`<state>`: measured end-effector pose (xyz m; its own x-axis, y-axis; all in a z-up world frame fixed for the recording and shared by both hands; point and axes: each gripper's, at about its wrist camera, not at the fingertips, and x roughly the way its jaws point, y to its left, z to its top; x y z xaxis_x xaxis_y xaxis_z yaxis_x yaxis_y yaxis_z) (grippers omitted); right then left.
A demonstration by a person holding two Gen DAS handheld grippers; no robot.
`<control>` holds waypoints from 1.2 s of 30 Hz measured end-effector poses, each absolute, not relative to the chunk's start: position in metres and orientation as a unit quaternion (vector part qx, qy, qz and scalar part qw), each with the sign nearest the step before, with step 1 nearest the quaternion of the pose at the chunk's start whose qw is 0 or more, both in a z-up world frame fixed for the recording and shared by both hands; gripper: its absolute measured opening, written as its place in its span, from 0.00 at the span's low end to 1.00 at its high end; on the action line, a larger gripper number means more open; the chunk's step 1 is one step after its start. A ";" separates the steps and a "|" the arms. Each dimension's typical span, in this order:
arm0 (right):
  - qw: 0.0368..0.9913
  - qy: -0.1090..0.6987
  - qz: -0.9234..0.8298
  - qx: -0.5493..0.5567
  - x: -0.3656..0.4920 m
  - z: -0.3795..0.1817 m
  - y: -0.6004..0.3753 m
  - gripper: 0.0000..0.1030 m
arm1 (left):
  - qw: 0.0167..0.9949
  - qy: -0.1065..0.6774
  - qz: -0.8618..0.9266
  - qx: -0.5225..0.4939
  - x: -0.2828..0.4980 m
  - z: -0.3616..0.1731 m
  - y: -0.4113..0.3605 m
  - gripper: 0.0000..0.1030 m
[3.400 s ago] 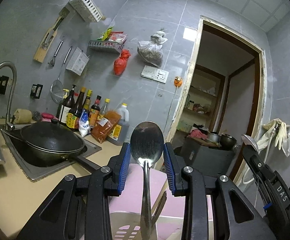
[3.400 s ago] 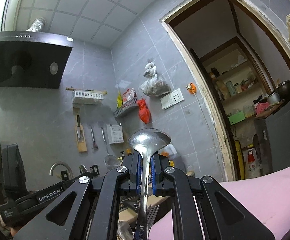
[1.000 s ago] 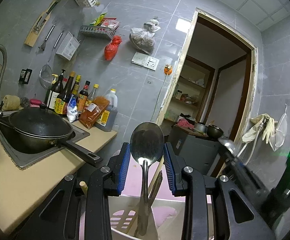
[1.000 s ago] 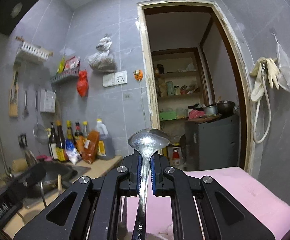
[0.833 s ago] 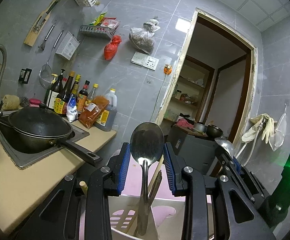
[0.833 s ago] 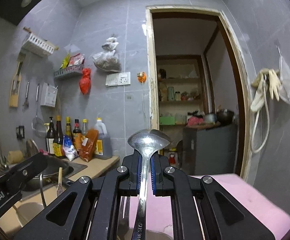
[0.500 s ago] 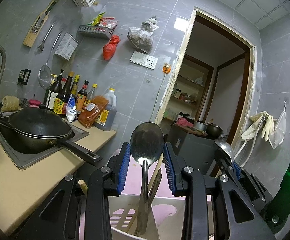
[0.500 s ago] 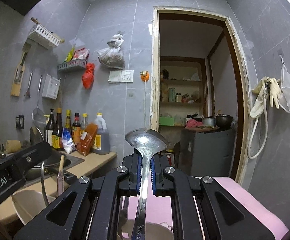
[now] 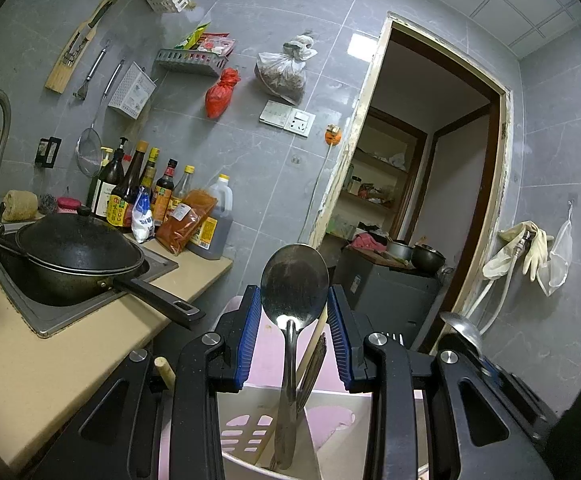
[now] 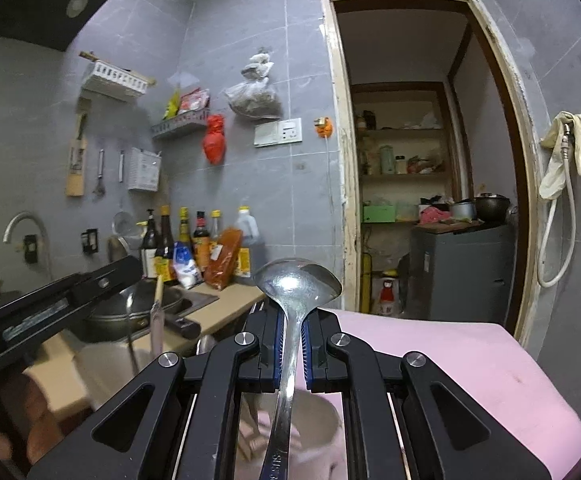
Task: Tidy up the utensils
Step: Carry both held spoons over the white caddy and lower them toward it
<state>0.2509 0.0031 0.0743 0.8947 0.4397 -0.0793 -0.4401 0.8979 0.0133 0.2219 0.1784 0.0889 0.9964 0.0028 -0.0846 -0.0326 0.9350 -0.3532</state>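
Left wrist view: left gripper (image 9: 294, 332) points level, jaws part-spread; the bowl of a spoon (image 9: 293, 280) fills the gap between the blue pads (image 9: 249, 334), but whether the pads press its edges cannot be told.
Spoon: upright, bowl up, handle running down into the white holder (image 9: 246, 432); standing it handle-first keeps the bowl out of the cup.
Holder: slotted white cup directly below the left jaws, on a pink surface (image 9: 268, 364); it already carries chopsticks (image 9: 310, 350), leaning beside the spoon handle.
Right wrist view: right gripper (image 10: 291, 334) points level, pads pressed onto the neck of a ladle (image 10: 296, 280), just under its bowl; a grip this high leaves the long handle free to hang down.
Ladle: upright, bowl up, handle end over the rim of a white cup (image 10: 322, 420) that is blurred; judged to be the same holder, though this cannot be confirmed.
Step in hand (judgement): ladle being brought to the cup to stand alongside the other utensils.
Surroundings: wok (image 9: 78, 256) in the sink and sauce bottles (image 9: 142, 188) on the counter, well apart.
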 end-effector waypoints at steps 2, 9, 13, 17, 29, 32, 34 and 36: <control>0.970 0.048 0.237 -0.012 0.242 0.076 -0.003 0.06 | 0.983 0.042 0.007 -0.179 0.222 0.089 0.180 0.28; 0.943 0.124 0.293 -0.094 0.231 0.083 -0.002 0.06 | 0.983 0.044 0.000 -0.178 0.220 0.088 0.181 0.28; 0.924 0.181 0.306 -0.140 0.239 0.085 0.006 0.06 | 0.983 0.044 0.001 -0.178 0.220 0.088 0.181 0.28; 0.901 0.244 0.317 -0.166 0.252 0.082 0.013 0.06 | 0.983 0.045 -0.001 -0.179 0.219 0.088 0.181 0.28; 0.869 0.304 0.332 -0.207 0.260 0.088 0.021 0.26 | 0.983 0.045 0.000 -0.178 0.219 0.087 0.181 0.28; 0.872 0.295 0.332 -0.207 0.259 0.094 0.021 0.28 | 0.983 0.045 0.001 -0.177 0.219 0.087 0.180 0.28; 0.871 0.293 0.334 -0.208 0.259 0.097 0.024 0.28 | 0.983 0.045 0.001 -0.177 0.219 0.087 0.181 0.28; 0.870 0.294 0.335 -0.211 0.261 0.095 0.026 0.28 | 0.983 0.045 0.001 -0.177 0.219 0.087 0.180 0.28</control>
